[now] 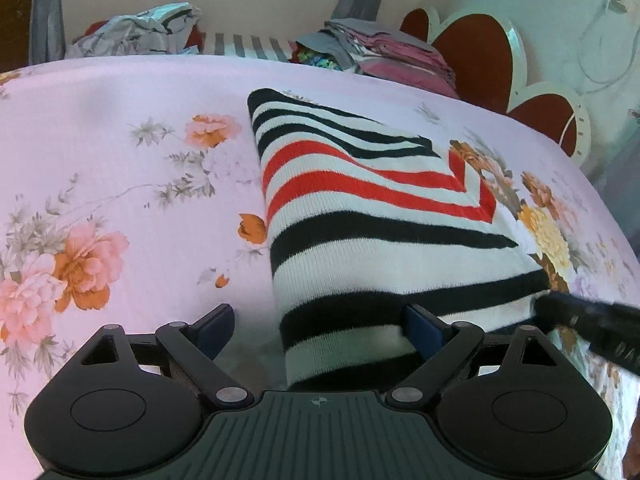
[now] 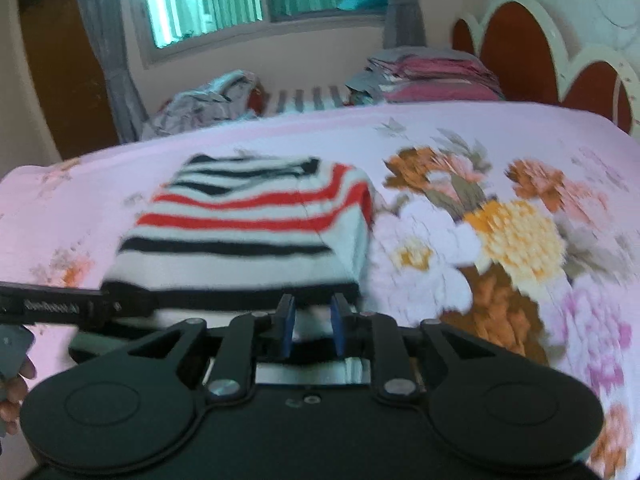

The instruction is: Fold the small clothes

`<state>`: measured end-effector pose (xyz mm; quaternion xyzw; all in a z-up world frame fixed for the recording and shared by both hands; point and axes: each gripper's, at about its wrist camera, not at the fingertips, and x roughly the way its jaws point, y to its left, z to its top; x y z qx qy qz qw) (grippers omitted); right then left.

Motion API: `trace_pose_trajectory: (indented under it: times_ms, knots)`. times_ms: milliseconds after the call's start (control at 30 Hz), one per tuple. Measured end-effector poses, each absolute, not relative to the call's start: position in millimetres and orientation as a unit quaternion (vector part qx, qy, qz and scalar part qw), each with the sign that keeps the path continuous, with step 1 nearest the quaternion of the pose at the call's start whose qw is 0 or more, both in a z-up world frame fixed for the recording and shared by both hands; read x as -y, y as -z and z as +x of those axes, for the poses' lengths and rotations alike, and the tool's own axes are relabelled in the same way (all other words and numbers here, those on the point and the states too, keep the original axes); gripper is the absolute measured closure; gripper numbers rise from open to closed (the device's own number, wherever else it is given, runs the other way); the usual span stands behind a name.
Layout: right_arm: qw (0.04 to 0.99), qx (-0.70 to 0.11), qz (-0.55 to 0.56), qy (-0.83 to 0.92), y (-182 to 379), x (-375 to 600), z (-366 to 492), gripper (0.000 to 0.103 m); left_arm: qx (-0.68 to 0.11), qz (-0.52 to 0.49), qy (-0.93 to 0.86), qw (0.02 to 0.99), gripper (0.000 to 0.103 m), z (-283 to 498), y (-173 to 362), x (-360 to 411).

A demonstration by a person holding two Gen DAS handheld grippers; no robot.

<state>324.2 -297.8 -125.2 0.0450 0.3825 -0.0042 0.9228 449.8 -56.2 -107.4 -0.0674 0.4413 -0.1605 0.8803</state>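
A knitted sweater (image 1: 360,208) (image 2: 248,232) with black, white and red stripes lies folded on the pink floral bedsheet (image 1: 120,140) (image 2: 500,152). My left gripper (image 1: 318,320) is open wide over the sweater's near left end. Knit lies between its blue pads (image 1: 218,320), which do not press on it. My right gripper (image 2: 313,320) has its pads a narrow gap apart at the near right hem, with knit between them. In the left wrist view the right gripper (image 1: 592,324) reaches the sweater's right edge. The left gripper (image 2: 60,306) shows at the left of the right wrist view.
A stack of folded clothes (image 1: 392,48) (image 2: 432,76) sits at the bed's far side beside the red and white headboard (image 1: 480,52). A crumpled heap of clothes (image 1: 136,32) (image 2: 208,104) lies further left. A hand (image 2: 16,392) shows at the lower left.
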Motion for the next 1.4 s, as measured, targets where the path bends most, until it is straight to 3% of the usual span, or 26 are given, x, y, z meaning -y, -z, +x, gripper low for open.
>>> trace_pose_trajectory:
  times_ms: [100,400,467,533,700,800,900,1267,1367,1400]
  knots:
    - [0.907,-0.415,0.061,0.025,140.9,303.4,323.7,0.081,-0.443,-0.062,0.169,0.878,0.013,450.2,106.5,55.9]
    - [0.902,-0.414,0.109,0.053,127.9,298.7,307.0,0.077,-0.461,-0.086,0.192,0.862,0.013,454.3,99.2,43.9]
    - [0.904,-0.405,0.124,0.051,119.2,303.4,307.3,0.069,-0.459,-0.102,0.194,0.861,0.012,457.8,95.0,39.3]
    - [0.906,-0.397,0.135,0.050,110.3,310.3,311.9,0.052,-0.460,-0.119,0.190,0.859,0.012,464.5,91.9,35.4]
    - [0.902,-0.399,0.163,0.018,112.9,331.9,347.5,0.035,-0.464,-0.151,0.183,0.854,0.012,486.8,91.4,36.6]
    - [0.893,-0.406,0.194,-0.010,127.3,342.7,374.4,0.034,-0.475,-0.156,0.195,0.844,0.012,499.3,100.1,43.5]
    - [0.885,-0.408,0.224,-0.028,138.6,352.1,395.4,0.033,-0.478,-0.158,0.193,0.842,0.004,507.6,107.5,50.0]
    - [0.851,-0.423,0.284,-0.128,180.4,366.8,436.5,0.030,-0.490,-0.190,0.216,0.823,0.004,528.4,130.3,72.1]
    - [0.846,-0.424,0.293,-0.134,182.4,364.2,436.6,0.044,-0.489,-0.184,0.211,0.826,0.009,528.1,128.6,76.3]
    - [0.843,-0.427,0.297,-0.138,181.9,364.0,436.4,0.053,-0.487,-0.183,0.209,0.828,0.014,527.3,127.5,76.4]
